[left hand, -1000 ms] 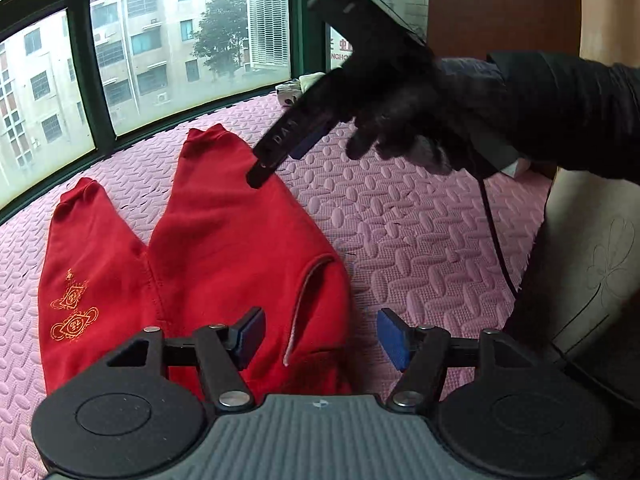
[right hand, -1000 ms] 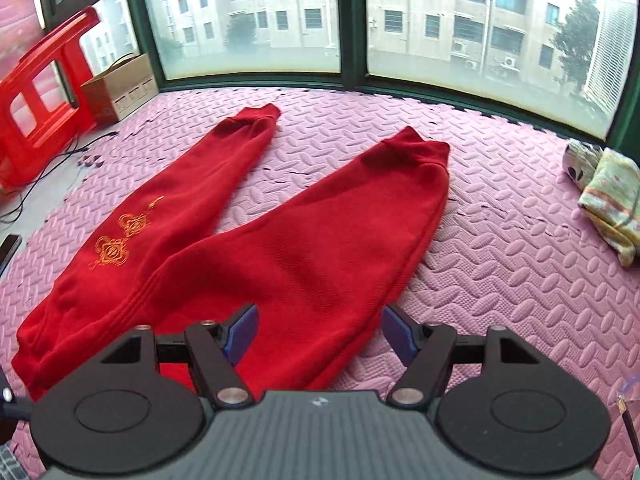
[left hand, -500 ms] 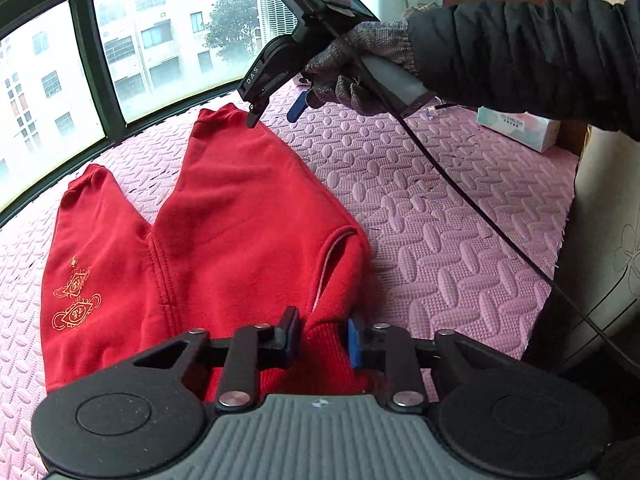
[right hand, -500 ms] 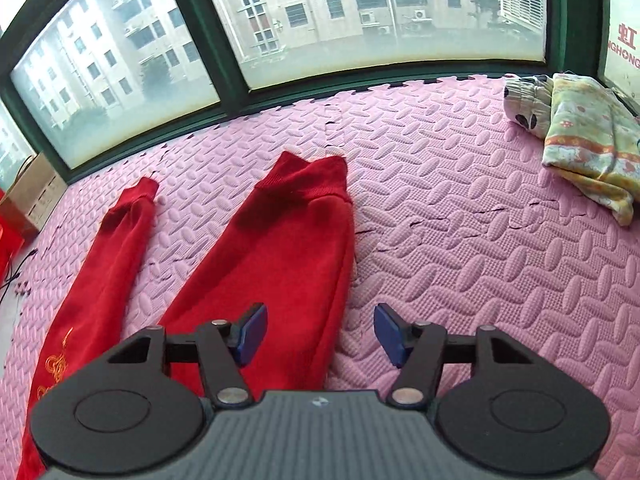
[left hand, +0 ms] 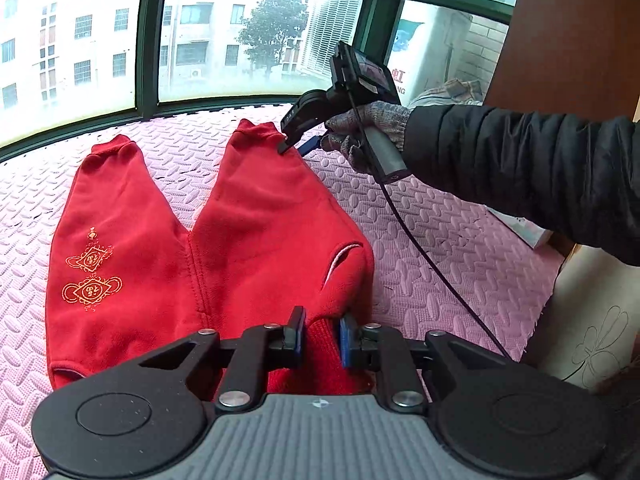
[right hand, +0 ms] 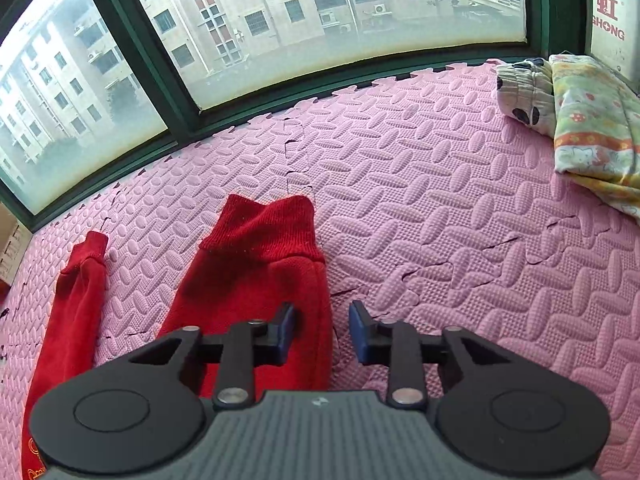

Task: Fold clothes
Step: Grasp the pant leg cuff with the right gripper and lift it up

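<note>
Red trousers [left hand: 248, 232] with a gold emblem on one leg lie flat on the pink foam mat [left hand: 440, 240], legs pointing toward the window. My left gripper [left hand: 322, 336] is shut on the ribbed waistband at its right corner. My right gripper [right hand: 322, 328] is open, its jaws straddling the right edge of the right leg just below the ribbed cuff [right hand: 264, 224]. It also shows in the left wrist view [left hand: 296, 140], held by a gloved hand at that cuff. The other leg [right hand: 76, 300] lies to the left.
Folded patterned clothes [right hand: 580, 128] lie at the far right by the window. Green window frames [right hand: 168, 80] bound the mat's far edge. A wooden cabinet [left hand: 572, 40] and a beige panel [left hand: 592, 320] stand to the right. A cable [left hand: 420, 240] trails from the right gripper.
My left gripper has stayed closed on the waistband. My right gripper has moved forward and down along the right leg to its cuff, and its jaws have narrowed somewhat.
</note>
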A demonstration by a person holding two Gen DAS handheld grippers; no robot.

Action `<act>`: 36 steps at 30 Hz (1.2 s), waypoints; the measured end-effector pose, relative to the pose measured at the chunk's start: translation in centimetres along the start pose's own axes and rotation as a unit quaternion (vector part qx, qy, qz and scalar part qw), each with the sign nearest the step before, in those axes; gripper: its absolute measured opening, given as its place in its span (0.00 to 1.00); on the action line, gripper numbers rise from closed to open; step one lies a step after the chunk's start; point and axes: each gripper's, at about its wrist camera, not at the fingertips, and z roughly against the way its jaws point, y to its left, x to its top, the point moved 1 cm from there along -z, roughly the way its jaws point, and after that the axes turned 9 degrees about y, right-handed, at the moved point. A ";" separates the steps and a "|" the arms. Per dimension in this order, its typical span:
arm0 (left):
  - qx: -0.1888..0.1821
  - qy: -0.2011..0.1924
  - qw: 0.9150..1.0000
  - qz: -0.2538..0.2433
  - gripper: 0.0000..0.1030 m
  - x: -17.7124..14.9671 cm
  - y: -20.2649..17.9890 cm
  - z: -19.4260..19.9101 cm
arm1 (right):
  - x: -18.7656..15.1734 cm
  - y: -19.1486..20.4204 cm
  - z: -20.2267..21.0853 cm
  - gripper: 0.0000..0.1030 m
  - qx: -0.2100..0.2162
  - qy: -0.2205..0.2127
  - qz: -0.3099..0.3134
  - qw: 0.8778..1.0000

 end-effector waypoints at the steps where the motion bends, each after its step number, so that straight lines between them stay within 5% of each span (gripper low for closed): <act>1: -0.002 -0.002 1.000 0.003 0.17 0.0 0.2 0.1 | 0.0 0.0 0.1 0.15 0.004 0.000 -0.008 1.000; 11: -0.013 -0.042 0.998 0.048 0.15 -0.9 2.2 2.8 | 1.5 2.8 2.8 0.08 -0.006 -0.035 -0.033 0.999; 19: -0.013 -0.087 0.990 0.112 0.15 -2.7 5.6 5.9 | 3.0 11.5 4.4 0.08 -0.011 -0.066 0.005 0.998; 36: -0.036 -0.100 0.951 0.290 0.12 -8.6 13.2 8.1 | 0.3 31.2 -3.6 0.08 -0.086 -0.053 0.145 0.984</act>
